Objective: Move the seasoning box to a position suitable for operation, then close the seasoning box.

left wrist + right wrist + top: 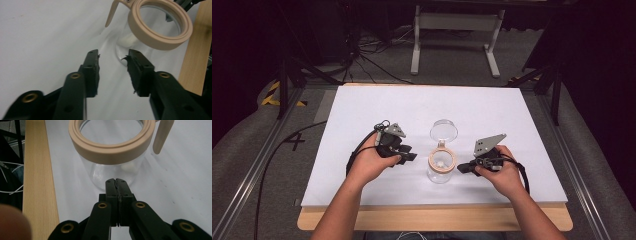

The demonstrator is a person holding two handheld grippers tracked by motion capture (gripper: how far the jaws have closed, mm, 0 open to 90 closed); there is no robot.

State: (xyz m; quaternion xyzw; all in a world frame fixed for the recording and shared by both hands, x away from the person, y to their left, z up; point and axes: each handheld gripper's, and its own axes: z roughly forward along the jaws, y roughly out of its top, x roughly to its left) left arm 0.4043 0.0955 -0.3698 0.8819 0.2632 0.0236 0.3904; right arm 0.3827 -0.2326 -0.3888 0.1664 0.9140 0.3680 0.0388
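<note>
A clear glass jar (pixel 441 172) with a beige ring (pixel 442 160) around its mouth stands upright on the white mat (pixel 377 107). Its clear lid (pixel 443 131) is swung open behind it on a hinge. My left gripper (pixel 409 156) sits just left of the jar, apart from it. In the left gripper view its jaws (pixel 113 56) stand open with only mat between them, and the jar's ring (pixel 160 25) lies ahead. My right gripper (pixel 460 169) is shut on nothing at the jar's right. Its tips (pixel 116 180) sit close in front of the glass wall (pixel 100 171).
The mat lies on a wooden board (pixel 437 218) whose edge runs along the near side. Beyond the table's far edge stand a white frame (pixel 457 35) and loose cables (pixel 372 60) on the grey floor. Metal rails run along both sides of the table.
</note>
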